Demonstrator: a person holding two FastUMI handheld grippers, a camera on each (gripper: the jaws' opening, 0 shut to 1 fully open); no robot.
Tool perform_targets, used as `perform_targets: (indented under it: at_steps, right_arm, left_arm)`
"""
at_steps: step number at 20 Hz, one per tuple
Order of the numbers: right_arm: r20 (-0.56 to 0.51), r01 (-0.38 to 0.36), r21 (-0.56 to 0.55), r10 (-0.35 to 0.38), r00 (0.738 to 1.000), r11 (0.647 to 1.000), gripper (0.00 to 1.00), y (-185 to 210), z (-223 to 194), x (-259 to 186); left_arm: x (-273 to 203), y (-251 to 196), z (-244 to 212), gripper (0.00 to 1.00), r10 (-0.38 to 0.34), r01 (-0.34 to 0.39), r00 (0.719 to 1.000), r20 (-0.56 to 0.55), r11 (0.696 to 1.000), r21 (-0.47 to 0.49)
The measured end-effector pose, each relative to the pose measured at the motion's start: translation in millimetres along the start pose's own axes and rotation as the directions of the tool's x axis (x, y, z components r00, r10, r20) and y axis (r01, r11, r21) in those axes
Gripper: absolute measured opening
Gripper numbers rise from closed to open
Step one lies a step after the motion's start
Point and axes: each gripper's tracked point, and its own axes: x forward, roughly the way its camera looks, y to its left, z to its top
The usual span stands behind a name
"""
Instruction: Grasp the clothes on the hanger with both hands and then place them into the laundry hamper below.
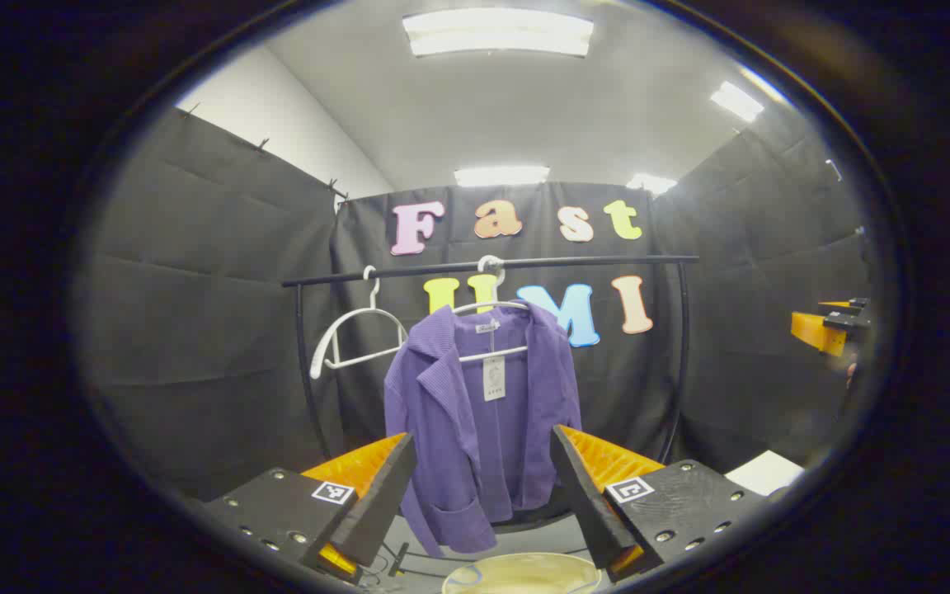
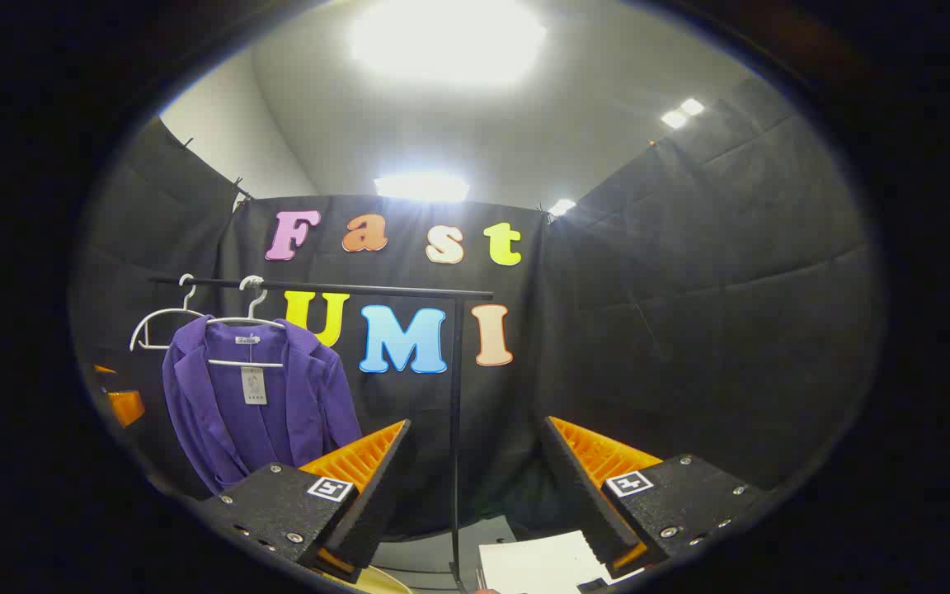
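A purple jacket (image 1: pixel 475 412) hangs on a white hanger (image 1: pixel 491 309) from a black rail (image 1: pixel 491 266). In the left gripper view my left gripper (image 1: pixel 482 487) is open, its fingers framing the jacket's lower half from some way off. Below the jacket shows the pale rim of the laundry hamper (image 1: pixel 522 571). The right gripper view has the jacket (image 2: pixel 256 404) at the left, while my right gripper (image 2: pixel 475 487) stands open facing the rail's upright post (image 2: pixel 456 429). The right gripper (image 1: pixel 830 326) also appears at the far right of the left gripper view.
An empty white hanger (image 1: pixel 357 334) hangs left of the jacket. The black rack's curved leg (image 1: pixel 308 379) stands at the left. A white sheet (image 2: pixel 537 563) lies on the floor by the post, and a white patch (image 1: pixel 765 472) lies at the right.
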Motion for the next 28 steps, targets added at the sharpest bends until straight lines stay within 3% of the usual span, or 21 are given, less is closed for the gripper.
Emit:
perform_targets:
  at_steps: [1, 2, 12, 13, 14, 16, 17, 19, 20, 21, 28]
  right_arm:
    - [-0.004, -0.006, 0.010, 0.006, 1.000, 1.000, 0.95, 2.4, -1.6, 0.0]
    - [-0.010, -0.013, 0.019, 0.013, 1.000, 1.000, 0.95, 5.4, -3.0, -0.3]
    - [-0.031, -0.049, 0.038, 0.050, 0.998, 0.998, 0.95, 25.1, -12.7, -4.8]
    - [-0.037, -0.050, 0.042, 0.052, 0.998, 0.998, 0.95, 26.9, -13.8, -5.2]
    - [-0.048, -0.051, 0.055, 0.053, 0.997, 0.997, 0.95, 28.8, -15.8, -4.9]
    - [-0.061, -0.052, 0.093, 0.058, 0.996, 0.994, 0.92, 32.2, -15.6, -3.7]
    - [-0.068, -0.049, 0.105, 0.056, 0.996, 0.993, 0.92, 33.8, -14.9, -1.7]
    - [-0.077, -0.053, 0.122, 0.062, 0.995, 0.991, 0.95, 40.3, -13.2, 1.9]
    - [-0.076, -0.064, 0.127, 0.074, 0.994, 0.990, 0.95, 46.6, -11.0, 2.8]
    - [-0.073, -0.079, 0.129, 0.089, 0.993, 0.989, 0.95, 53.7, -8.1, 5.0]
    - [-0.044, -0.202, 0.138, 0.210, 0.977, 0.970, 0.95, 106.9, 25.6, 44.4]
  left_arm:
    - [-1.1, -1.2, -0.4, 0.89, -0.007, 0.007, 1.000, 0.004, 1.000, -0.006]
    - [-1.8, -2.4, -0.9, 0.99, -0.014, 0.014, 1.000, 0.003, 1.000, -0.011]
    - [-3.5, 8.5, -5.2, 0.99, -0.011, 0.011, 1.000, -0.008, 0.999, -0.033]
    - [-4.1, 9.2, -5.6, 0.94, -0.008, 0.007, 1.000, -0.010, 0.999, -0.038]
    - [-4.3, 10.5, -6.3, 0.99, -0.007, 0.007, 1.000, -0.010, 0.999, -0.045]
    - [-3.0, 11.7, -5.0, 0.99, -0.013, 0.013, 1.000, -0.009, 0.999, -0.046]
    - [-2.2, 13.2, -3.5, 0.94, -0.013, 0.012, 1.000, -0.008, 0.999, -0.039]
    - [-2.0, 13.8, -0.1, 0.99, -0.010, 0.010, 1.000, -0.006, 0.999, -0.031]
    - [-1.7, 15.2, 2.9, 0.94, -0.009, 0.009, 1.000, -0.003, 0.999, -0.032]
    - [0.2, 17.2, 4.4, 0.99, -0.005, 0.005, 1.000, -0.005, 0.999, -0.035]
    - [27.5, 24.4, 22.3, 0.99, 0.038, -0.038, 0.999, 0.005, 0.998, -0.049]
